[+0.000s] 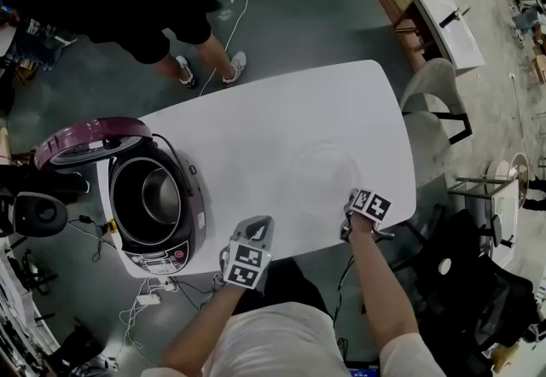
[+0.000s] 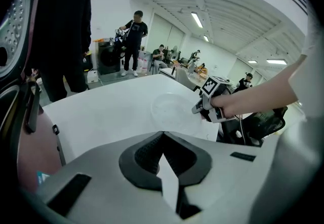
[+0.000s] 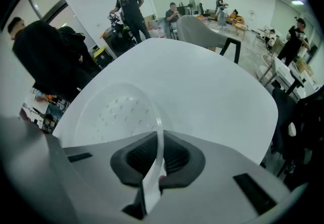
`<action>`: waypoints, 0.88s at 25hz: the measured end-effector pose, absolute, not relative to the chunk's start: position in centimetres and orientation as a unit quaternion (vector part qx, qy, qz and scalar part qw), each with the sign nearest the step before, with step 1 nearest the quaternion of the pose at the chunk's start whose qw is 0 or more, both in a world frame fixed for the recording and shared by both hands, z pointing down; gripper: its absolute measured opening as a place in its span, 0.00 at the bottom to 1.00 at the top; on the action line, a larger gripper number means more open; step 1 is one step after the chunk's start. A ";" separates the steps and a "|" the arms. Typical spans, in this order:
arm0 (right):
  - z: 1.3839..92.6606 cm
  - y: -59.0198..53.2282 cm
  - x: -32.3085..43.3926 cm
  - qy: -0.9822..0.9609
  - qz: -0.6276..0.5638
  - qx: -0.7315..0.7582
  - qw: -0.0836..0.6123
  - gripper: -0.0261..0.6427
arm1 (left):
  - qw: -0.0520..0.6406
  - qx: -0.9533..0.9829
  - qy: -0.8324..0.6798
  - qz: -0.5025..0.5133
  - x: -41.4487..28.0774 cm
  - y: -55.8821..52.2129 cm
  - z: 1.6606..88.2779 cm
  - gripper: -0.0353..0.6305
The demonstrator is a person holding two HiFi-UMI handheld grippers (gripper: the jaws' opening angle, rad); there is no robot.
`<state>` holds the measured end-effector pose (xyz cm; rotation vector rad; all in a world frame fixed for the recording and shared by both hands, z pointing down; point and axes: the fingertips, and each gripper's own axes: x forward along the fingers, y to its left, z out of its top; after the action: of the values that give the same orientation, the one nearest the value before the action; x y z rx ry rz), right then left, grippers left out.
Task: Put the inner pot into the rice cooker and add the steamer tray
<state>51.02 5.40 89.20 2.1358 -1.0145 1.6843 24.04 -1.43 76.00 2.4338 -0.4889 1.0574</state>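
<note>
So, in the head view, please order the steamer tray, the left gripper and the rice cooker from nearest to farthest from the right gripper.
1. Steamer tray: its rim is in the right gripper.
2. Left gripper: to the left, at the table's near edge.
3. Rice cooker: at the table's far left end.

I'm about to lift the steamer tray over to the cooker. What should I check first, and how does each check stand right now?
1. Right gripper shut on the rim of the steamer tray: ok.
2. Inner pot already sitting inside the rice cooker: ok.
3. Lid swung open, pot opening uncovered: ok.
4. Left gripper shut with nothing in it, apart from the tray: ok.
5. Grip on the thin rim firm enough to carry the tray without tilting: cannot tell.
</note>
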 end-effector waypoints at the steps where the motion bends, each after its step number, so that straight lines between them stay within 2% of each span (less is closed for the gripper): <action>1: 89.1 5.3 50.9 -0.350 0.577 0.728 0.122 0.08 | 0.220 0.880 -0.178 0.382 23.9 -1.4 76.0 0.07; 9: 87.3 4.4 49.7 -0.385 0.576 0.704 0.154 0.08 | 0.222 0.879 -0.193 0.375 22.3 -1.7 75.4 0.07; 22: 79.3 -0.6 45.2 -0.500 0.538 0.646 0.208 0.08 | 0.231 0.885 -0.217 0.340 19.6 -1.4 71.7 0.07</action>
<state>45.24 -0.60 79.35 1.7968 -1.3927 1.4973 19.64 -1.43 71.69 2.4345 -0.5972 0.9359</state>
